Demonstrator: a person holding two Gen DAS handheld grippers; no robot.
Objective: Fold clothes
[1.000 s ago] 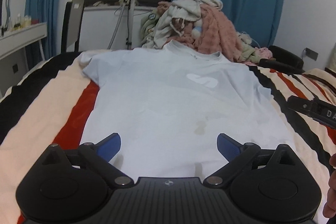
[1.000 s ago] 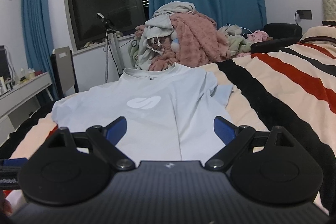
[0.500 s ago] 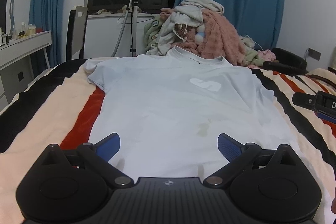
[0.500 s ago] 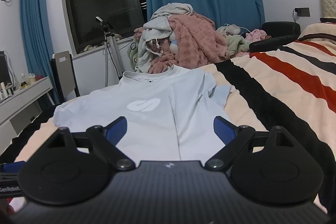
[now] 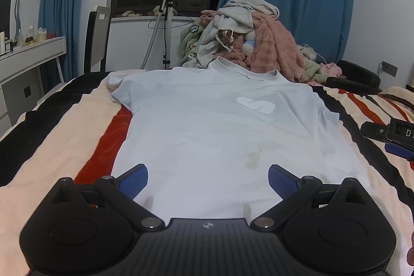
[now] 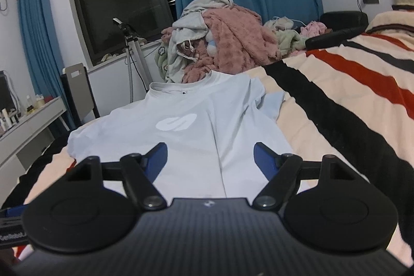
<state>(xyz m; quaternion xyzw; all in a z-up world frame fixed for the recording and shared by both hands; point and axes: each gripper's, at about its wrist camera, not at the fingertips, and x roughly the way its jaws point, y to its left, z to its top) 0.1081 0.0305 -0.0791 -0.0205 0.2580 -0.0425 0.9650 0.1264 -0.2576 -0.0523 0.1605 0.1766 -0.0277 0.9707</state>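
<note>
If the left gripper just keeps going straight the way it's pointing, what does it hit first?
Probably the light blue T-shirt spread flat on the striped bedspread. The left gripper points slightly downward with open, empty jaws, so it should meet the shirt's lower front; exact depth is unclear.

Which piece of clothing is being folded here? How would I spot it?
Look at the striped bedspread. Spread flat on it, in front of the heaped clothes pile, lies the pale blue T-shirt. Unlike the crumpled heap, it is smoothed out and bears a white chest logo.
</note>
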